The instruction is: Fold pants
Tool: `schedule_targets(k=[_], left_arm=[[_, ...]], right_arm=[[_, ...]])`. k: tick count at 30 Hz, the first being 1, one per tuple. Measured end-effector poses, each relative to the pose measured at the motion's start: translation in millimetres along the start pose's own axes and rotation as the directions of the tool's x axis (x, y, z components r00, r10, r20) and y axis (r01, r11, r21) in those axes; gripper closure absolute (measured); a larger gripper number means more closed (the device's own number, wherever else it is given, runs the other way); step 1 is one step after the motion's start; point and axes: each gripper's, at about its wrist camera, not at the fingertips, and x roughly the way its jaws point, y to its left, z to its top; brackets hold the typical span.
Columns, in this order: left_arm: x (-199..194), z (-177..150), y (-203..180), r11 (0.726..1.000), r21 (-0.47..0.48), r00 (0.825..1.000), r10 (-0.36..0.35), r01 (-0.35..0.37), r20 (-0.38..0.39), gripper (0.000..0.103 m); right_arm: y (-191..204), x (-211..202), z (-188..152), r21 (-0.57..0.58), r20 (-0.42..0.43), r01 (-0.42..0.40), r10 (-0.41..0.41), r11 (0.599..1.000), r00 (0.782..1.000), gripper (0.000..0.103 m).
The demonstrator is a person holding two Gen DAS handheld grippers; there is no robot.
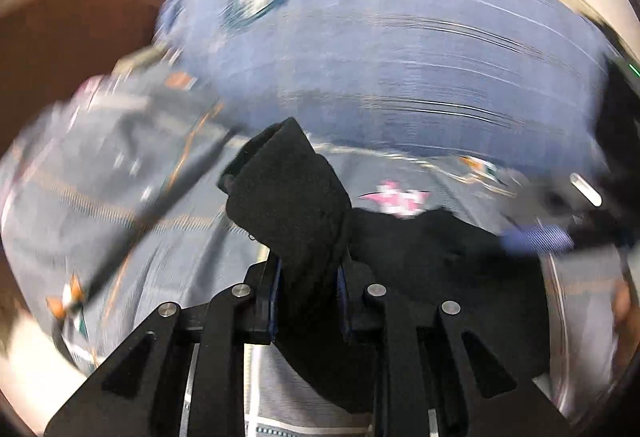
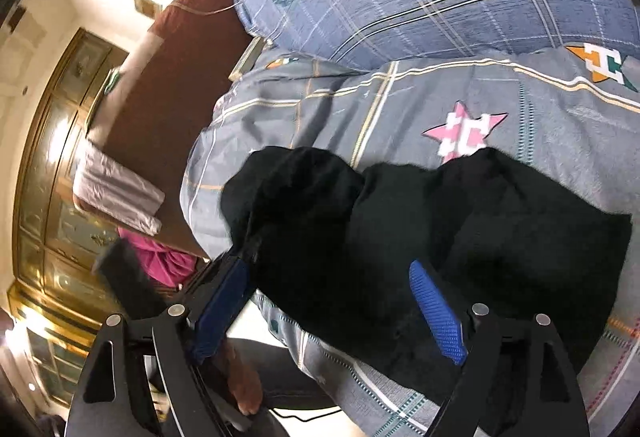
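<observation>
Pants (image 2: 400, 237) sit bunched on the bed (image 2: 520, 109); your left gripper (image 1: 308, 301) pinches a fold, right gripper (image 2: 336, 297) hangs wide. Yank too fast and that fold probably slips.

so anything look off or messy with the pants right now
Yes: the black pants lie in a rumpled heap on the grey quilt, not flat. The left gripper pinches up one bunched fold; the right gripper stands open over the heap.
</observation>
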Motion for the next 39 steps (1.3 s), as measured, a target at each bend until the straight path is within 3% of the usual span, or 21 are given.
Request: schedule_targets(k=[3, 6, 11, 15, 18, 19, 20, 22, 27, 29, 31, 33, 36, 39], left_arm=[[-11.5, -4.7, -29.9, 0.992, 0.124, 0.999, -0.018, 0.012, 0.051, 0.084], [-12.7, -10.4, -47.5, 0.981, 0.183, 0.997, -0.07, 0.061, 0.043, 0.084], [-15.5, -18.9, -78.9, 0.945, 0.319, 0.995, -0.087, 0.066, 0.052, 0.085], [-16.8, -29.0, -105.8, 0.9, 0.431, 0.995, -0.089, 0.061, 0.046, 0.085], [-23.8, -41.6, -126.4, 0.867, 0.493, 0.994, -0.102, 0.072, 0.034, 0.085], [-25.7, -44.2, -130.1, 0.859, 0.506, 0.994, -0.105, 0.073, 0.035, 0.085], [-27.6, -46.2, -134.0, 0.852, 0.518, 0.993, -0.113, 0.079, 0.034, 0.085], [-30.5, -48.1, -140.0, 0.843, 0.528, 0.991, -0.134, 0.099, 0.028, 0.085], [-36.0, -51.7, -160.5, 0.812, 0.567, 0.984, -0.176, 0.14, 0.009, 0.083], [-36.9, -54.9, -168.4, 0.791, 0.583, 0.977, -0.213, 0.184, -0.019, 0.072], [-39.5, -58.8, -174.4, 0.769, 0.597, 0.966, -0.253, 0.229, -0.044, 0.052], [-43.1, -64.3, -179.1, 0.745, 0.61, 0.956, -0.286, 0.268, -0.069, 0.043], [-42.3, -66.6, -173.6, 0.721, 0.591, 0.926, -0.349, 0.363, -0.143, 0.042], [-42.8, -49.8, -144.9, 0.749, 0.481, 0.888, -0.421, 0.455, -0.183, 0.042]], right_arm=[[-9.6, -6.9, 16.9, 0.028, -0.014, -0.01, 0.011, 1.0, 1.0, 0.018], [-9.8, -14.2, 29.7, 0.025, -0.015, -0.009, 0.009, 1.0, 1.0, 0.018], [7.3, -17.7, 36.0, -0.037, -0.024, -0.005, 0.005, 0.999, 1.0, 0.017], [15.1, -7.8, 33.3, -0.093, -0.06, 0.077, -0.083, 0.993, 0.995, 0.017], [13.4, -5.0, 26.3, -0.132, -0.062, 0.212, -0.221, 0.968, 0.973, 0.019], [11.5, -7.5, 23.6, -0.137, -0.055, 0.236, -0.246, 0.962, 0.968, 0.033], [8.6, -10.8, 20.0, -0.139, -0.049, 0.253, -0.262, 0.957, 0.964, 0.056], [-4.4, -23.4, 13.2, -0.11, -0.037, 0.261, -0.266, 0.959, 0.963, 0.076], [-43.3, -52.9, 0.2, -0.003, -0.001, 0.21, -0.21, 0.978, 0.978, 0.083], [-57.2, -57.6, -3.7, 0.023, -0.007, 0.21, -0.21, 0.977, 0.978, 0.084], [-73.4, -58.8, -6.5, 0.058, -0.018, 0.213, -0.213, 0.975, 0.977, 0.084], [-92.3, -56.6, -9.3, 0.089, -0.043, 0.23, -0.227, 0.969, 0.973, 0.084], [-128.6, -42.7, -14.7, 0.186, -0.114, 0.259, -0.241, 0.948, 0.964, 0.079], [-123.5, -55.2, -15.1, 0.173, -0.08, 0.268, -0.257, 0.948, 0.963, 0.079]])
